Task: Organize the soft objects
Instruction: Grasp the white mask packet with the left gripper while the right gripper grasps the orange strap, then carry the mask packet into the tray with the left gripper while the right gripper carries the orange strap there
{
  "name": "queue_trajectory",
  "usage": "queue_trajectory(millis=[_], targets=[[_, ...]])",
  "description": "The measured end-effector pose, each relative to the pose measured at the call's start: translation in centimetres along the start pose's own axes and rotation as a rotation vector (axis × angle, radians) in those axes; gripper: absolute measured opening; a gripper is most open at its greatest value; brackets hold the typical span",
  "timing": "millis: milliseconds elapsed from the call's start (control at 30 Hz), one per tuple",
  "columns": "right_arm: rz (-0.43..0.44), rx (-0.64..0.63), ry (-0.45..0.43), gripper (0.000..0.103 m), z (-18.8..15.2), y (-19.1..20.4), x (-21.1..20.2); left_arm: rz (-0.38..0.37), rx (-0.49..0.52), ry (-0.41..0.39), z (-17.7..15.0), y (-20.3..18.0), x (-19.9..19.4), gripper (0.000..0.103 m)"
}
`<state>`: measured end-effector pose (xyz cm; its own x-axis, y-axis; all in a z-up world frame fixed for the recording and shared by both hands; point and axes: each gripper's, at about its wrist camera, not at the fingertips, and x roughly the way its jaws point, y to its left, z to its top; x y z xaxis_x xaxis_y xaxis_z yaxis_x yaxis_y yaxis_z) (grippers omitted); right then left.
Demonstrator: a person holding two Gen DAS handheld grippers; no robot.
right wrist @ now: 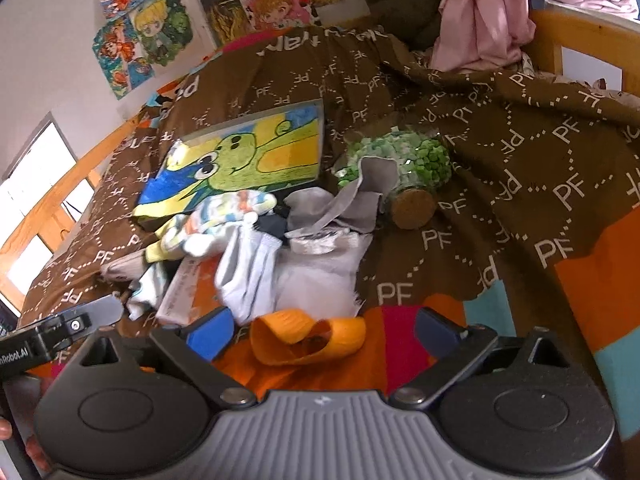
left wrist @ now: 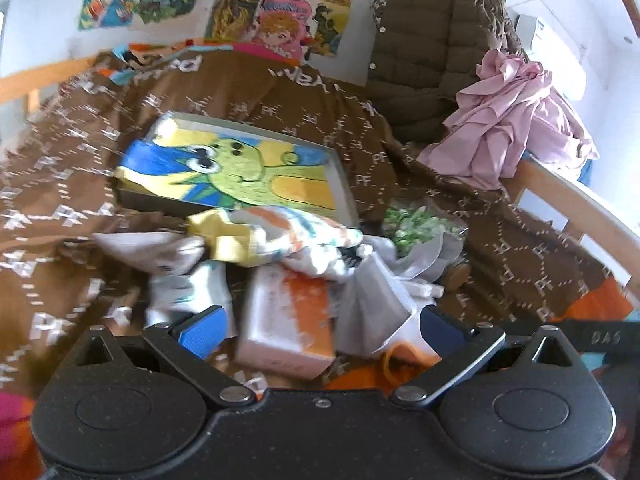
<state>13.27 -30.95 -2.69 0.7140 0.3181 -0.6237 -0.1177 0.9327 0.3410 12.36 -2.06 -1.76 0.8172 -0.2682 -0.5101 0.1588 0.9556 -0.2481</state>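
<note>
A heap of soft things lies on a brown blanket (left wrist: 60, 184): a striped yellow-and-white garment (left wrist: 276, 236), white socks (right wrist: 248, 276), grey cloth (right wrist: 356, 200) and an orange strap (right wrist: 308, 338). My left gripper (left wrist: 320, 326) is open, its blue pads on either side of a white-and-orange box (left wrist: 288, 332) at the heap's near edge, not touching it. My right gripper (right wrist: 320, 332) is open just above the orange strap, with nothing between the pads. The left gripper's finger also shows in the right wrist view (right wrist: 100, 310).
A framed green cartoon picture (left wrist: 240, 168) lies behind the heap. A corked jar of green beads (right wrist: 400, 168) lies at its right. A brown puffer jacket (left wrist: 424, 52) and pink cloth (left wrist: 508, 116) hang on the wooden bed rail (left wrist: 576, 200). Posters cover the wall.
</note>
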Motion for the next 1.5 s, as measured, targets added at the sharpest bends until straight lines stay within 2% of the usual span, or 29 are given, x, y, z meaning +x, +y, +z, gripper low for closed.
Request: queue_trajectory(millis=[167,267,500,733,933,1200,1300,1500], targets=[[-0.024,0.03,0.026,0.089,0.3,-1.1,2.0,-0.047,-0.032,0.002,0.4,-1.0,3.5,0.102],[-0.032,0.036,0.052,0.083,0.2,-1.3,2.9,-0.084,-0.05,0.021,0.2,-1.5,5.3,0.099],[-0.017,0.034,0.107,0.07,-0.3,-1.2,4.3,-0.135,-0.066,-0.004,-0.4,-1.9,7.2,0.091],[0.008,0.05,0.121,0.067,-0.4,-1.2,4.9,-0.136,-0.025,0.03,-0.7,-3.0,8.6,0.086],[-0.004,0.042,0.119,0.066,-0.4,-1.0,5.4,-0.105,-0.088,0.089,-0.8,-2.2,10.2,0.069],[0.008,0.043,0.136,0.048,-0.5,-1.0,5.9,-0.036,-0.118,0.143,-1.0,-0.7,10.7,0.016],[0.01,0.051,0.14,0.042,-0.6,-1.0,5.9,-0.037,-0.099,0.144,-1.0,-0.8,10.3,0.009],[0.015,0.043,0.131,0.035,-0.7,-0.8,5.5,-0.049,-0.007,0.123,-1.0,-1.8,8.1,0.007]])
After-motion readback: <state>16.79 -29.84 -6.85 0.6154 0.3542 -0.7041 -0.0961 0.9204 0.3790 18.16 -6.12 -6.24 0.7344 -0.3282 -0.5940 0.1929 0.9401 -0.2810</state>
